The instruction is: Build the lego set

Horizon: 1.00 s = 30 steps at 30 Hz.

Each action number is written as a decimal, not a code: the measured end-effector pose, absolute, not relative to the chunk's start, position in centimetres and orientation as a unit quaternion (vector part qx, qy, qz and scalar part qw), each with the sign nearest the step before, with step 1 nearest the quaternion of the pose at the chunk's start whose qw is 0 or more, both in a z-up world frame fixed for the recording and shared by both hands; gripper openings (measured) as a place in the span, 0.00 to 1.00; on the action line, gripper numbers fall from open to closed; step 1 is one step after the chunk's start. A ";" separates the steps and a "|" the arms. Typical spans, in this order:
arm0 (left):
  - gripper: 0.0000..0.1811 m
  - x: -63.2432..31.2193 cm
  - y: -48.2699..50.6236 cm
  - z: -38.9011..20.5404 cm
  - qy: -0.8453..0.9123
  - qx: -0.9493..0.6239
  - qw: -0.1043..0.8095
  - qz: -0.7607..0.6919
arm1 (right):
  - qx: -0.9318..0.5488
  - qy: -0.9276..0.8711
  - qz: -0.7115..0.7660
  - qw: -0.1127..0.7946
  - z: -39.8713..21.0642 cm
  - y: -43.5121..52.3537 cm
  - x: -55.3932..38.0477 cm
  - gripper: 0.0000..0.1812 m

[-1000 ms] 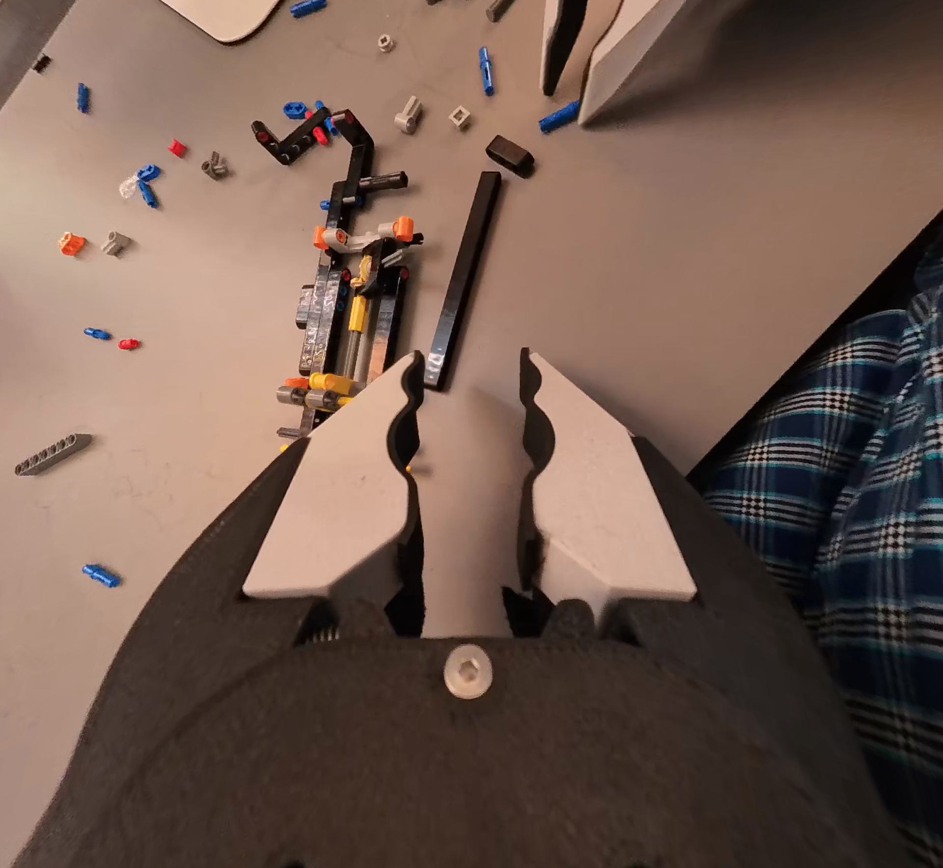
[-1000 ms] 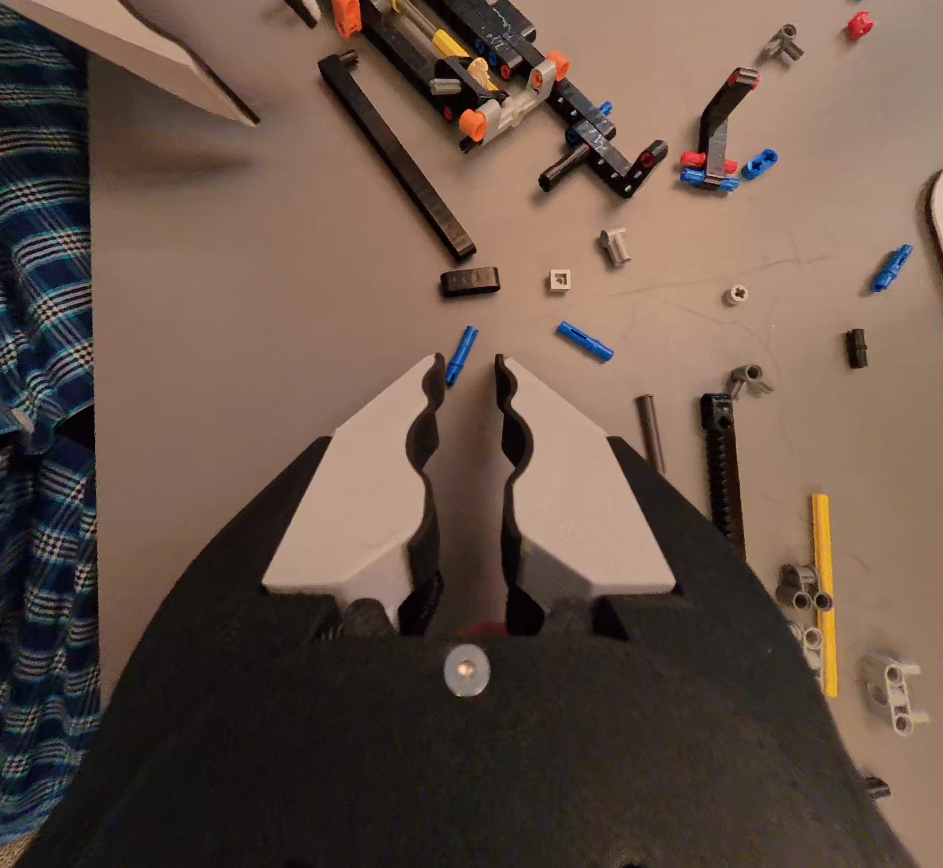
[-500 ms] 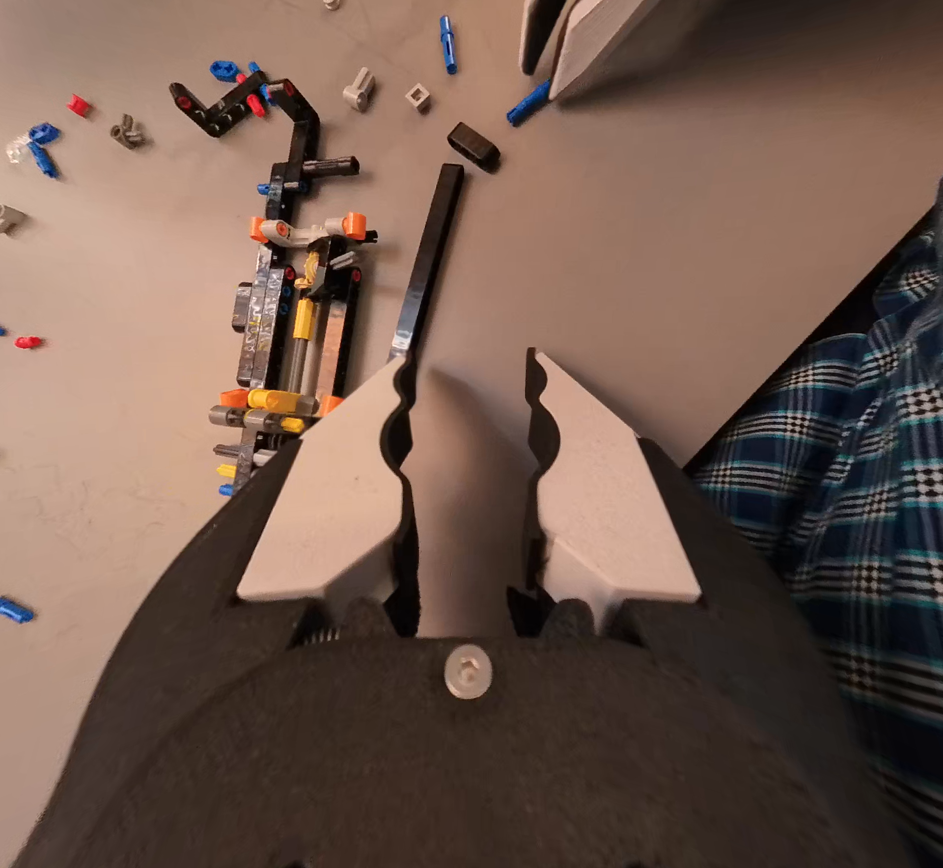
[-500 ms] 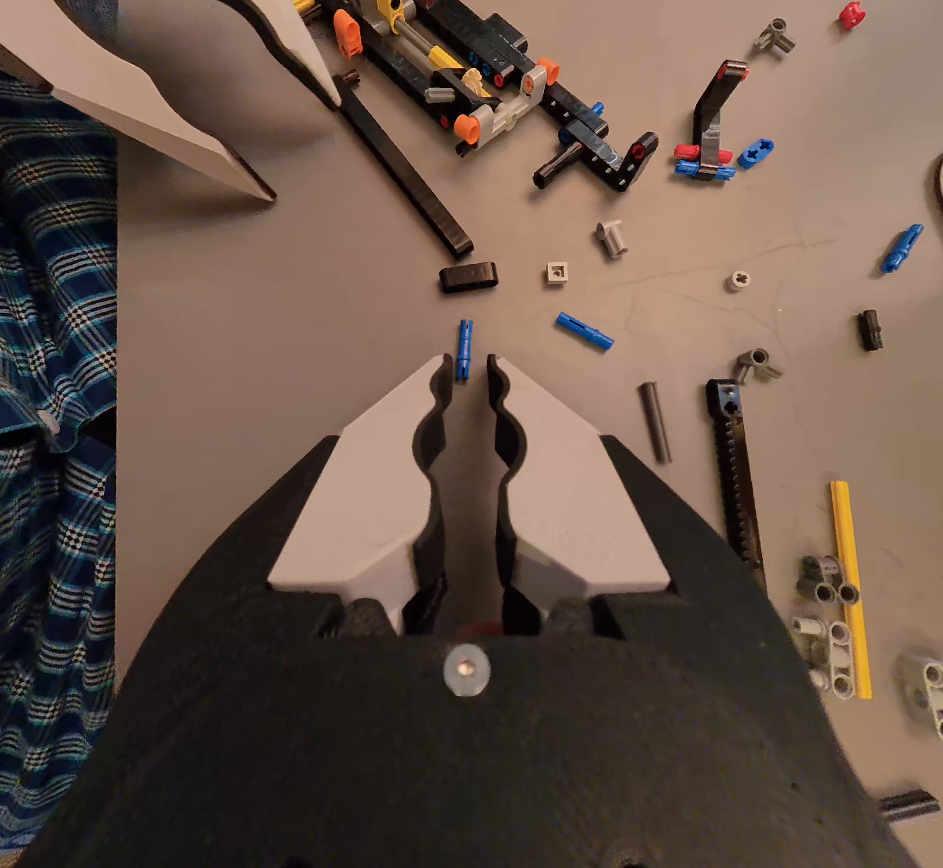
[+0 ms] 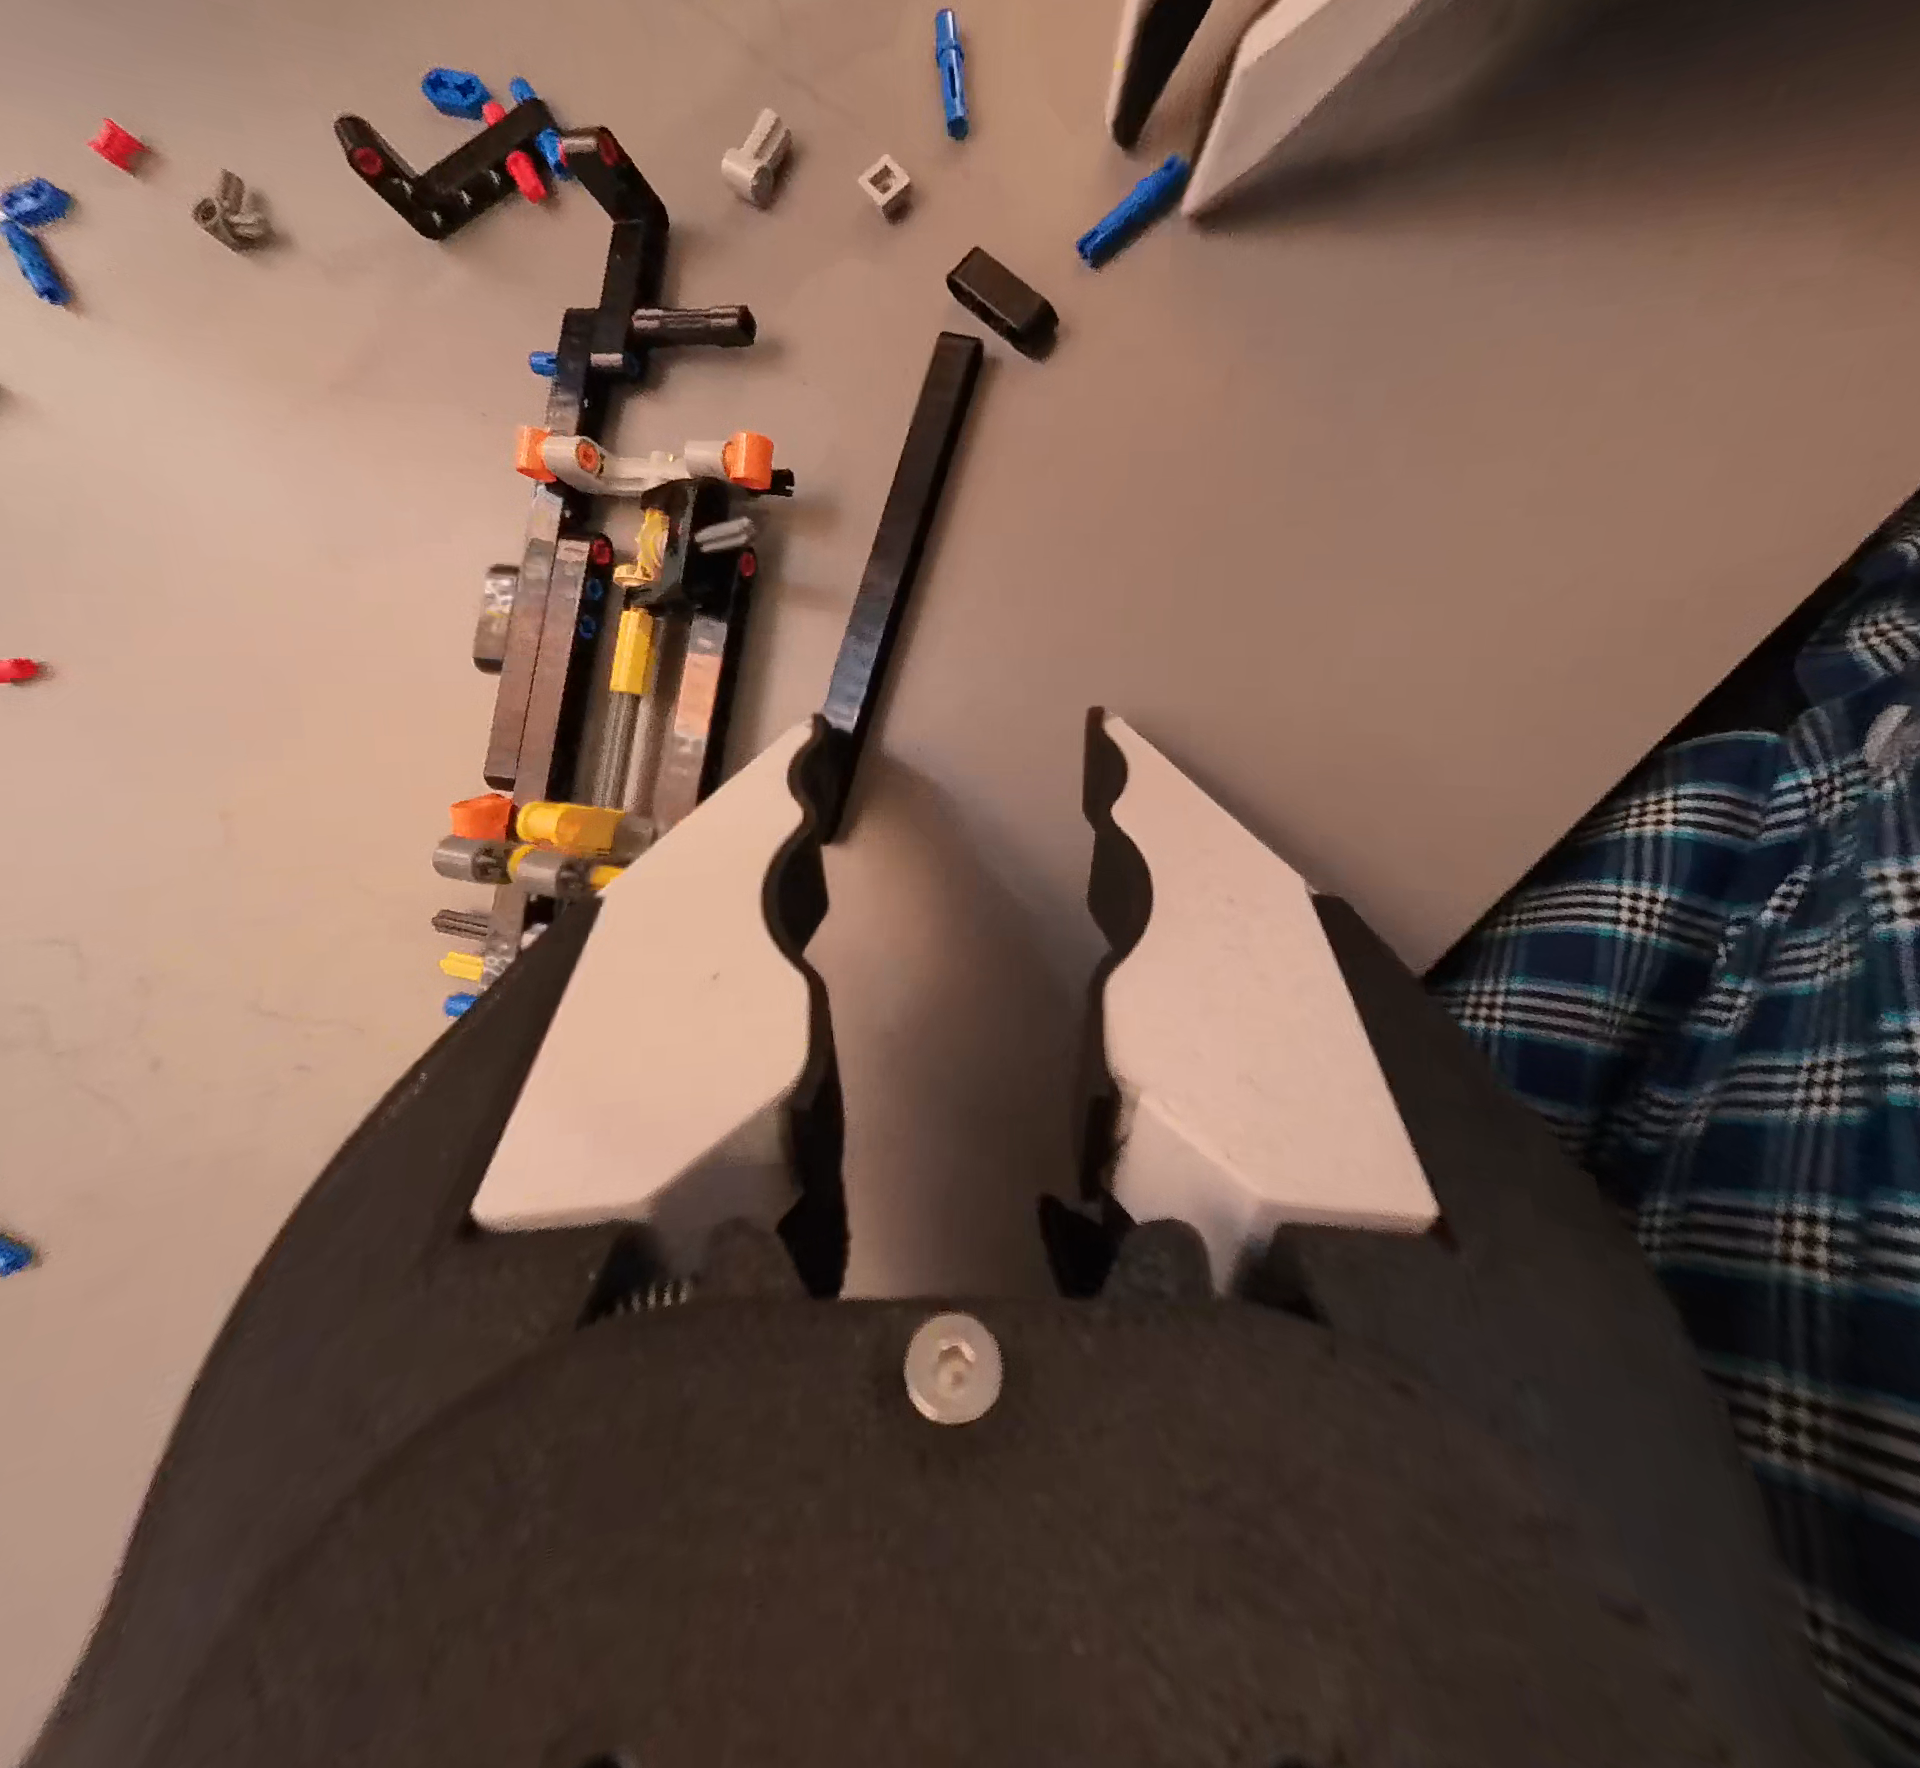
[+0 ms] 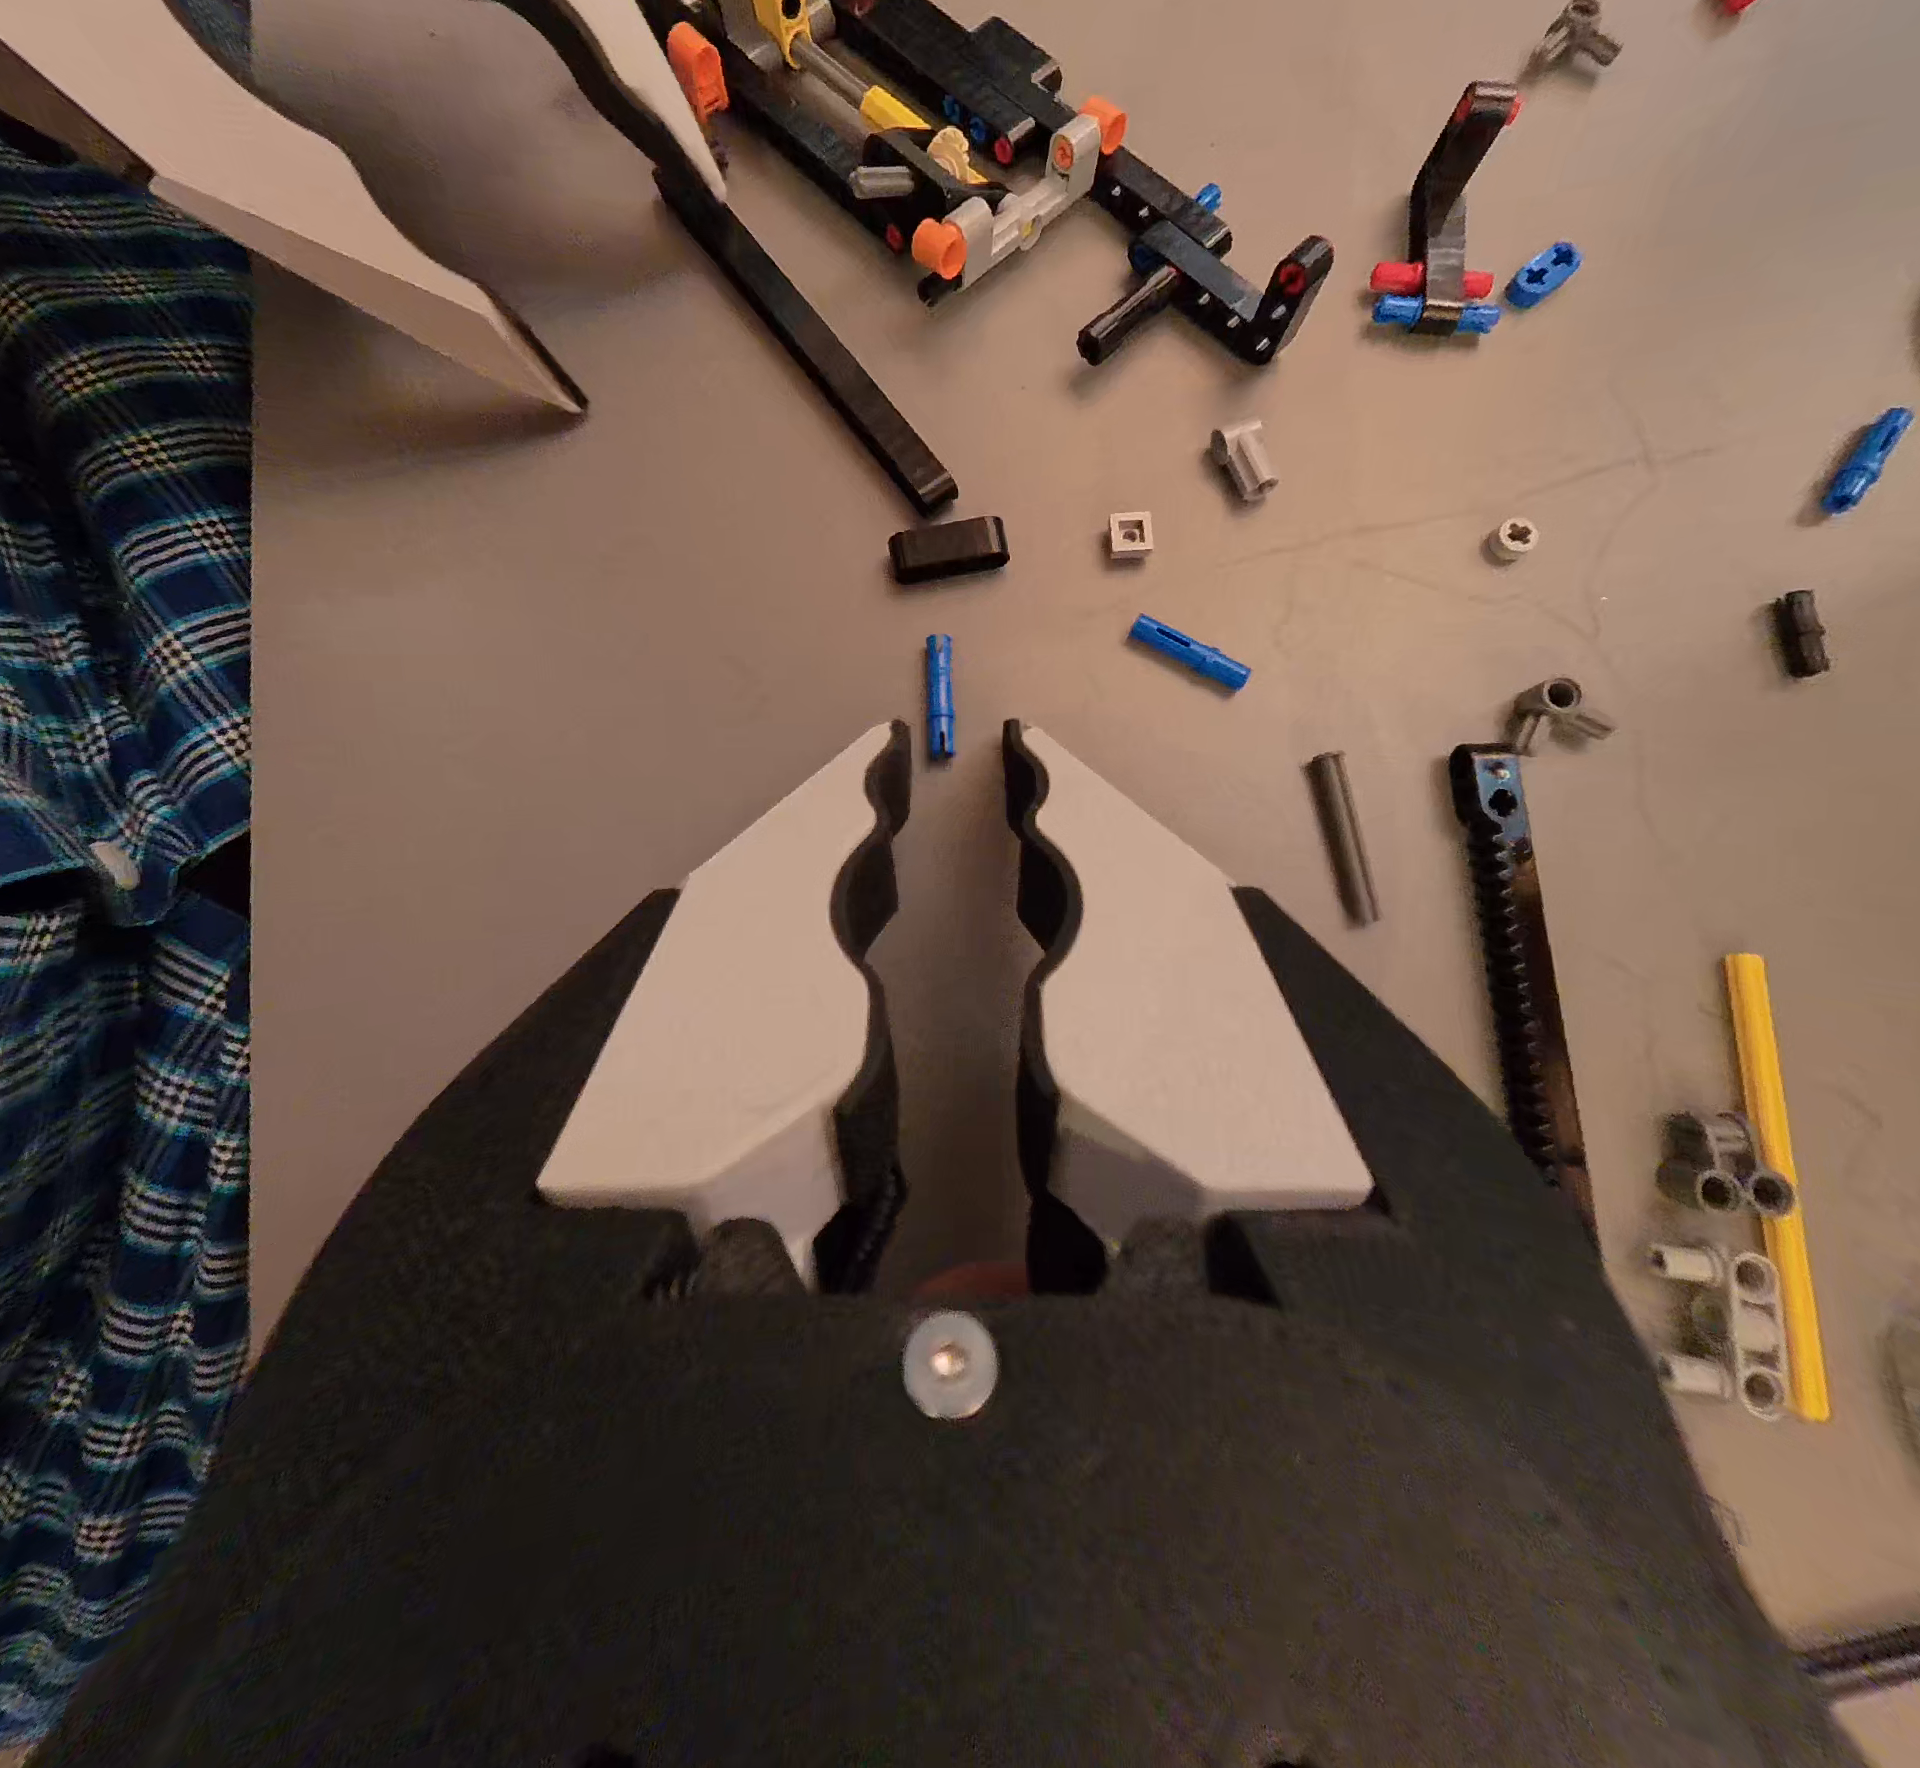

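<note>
Gaping wide, left tongs (image 5: 951, 731) touch the long black beam's (image 5: 899, 565) near end; right tongs (image 6: 954, 731), slightly parted, flank a blue pin (image 6: 938, 695) on the bench (image 6: 623, 679).

Each wrist camera looked down its own gripper at the table (image 5: 1351, 523) from close above. The views faced roughly opposite ways; both showed the long black beam (image 5: 904, 555) (image 6: 821, 347) and the partly built model (image 5: 623, 638) (image 6: 935, 129).

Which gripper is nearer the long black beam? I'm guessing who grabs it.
Left. The left gripper has the long black beam at its fingertip; the right gripper sits past its far end.
</note>
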<state>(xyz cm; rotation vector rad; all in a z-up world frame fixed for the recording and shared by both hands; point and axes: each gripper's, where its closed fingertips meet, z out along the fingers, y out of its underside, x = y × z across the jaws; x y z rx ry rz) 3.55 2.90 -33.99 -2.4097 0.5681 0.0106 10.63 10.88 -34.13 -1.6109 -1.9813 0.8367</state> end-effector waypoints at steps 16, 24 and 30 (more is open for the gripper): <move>0.26 5.2 1.9 -33.9 0.214 -0.927 0.309 -0.014 | -0.578 -0.716 0.317 0.230 -34.1 10.6 10.5 0.01; 0.28 1.3 2.1 -30.0 0.221 -0.908 0.355 0.035 | -0.572 -0.717 0.325 0.229 -34.0 10.4 10.6 0.01; 0.47 -3.2 3.7 -31.2 0.262 -0.908 0.315 0.082 | -0.573 -0.717 0.326 0.228 -34.0 10.4 10.6 0.01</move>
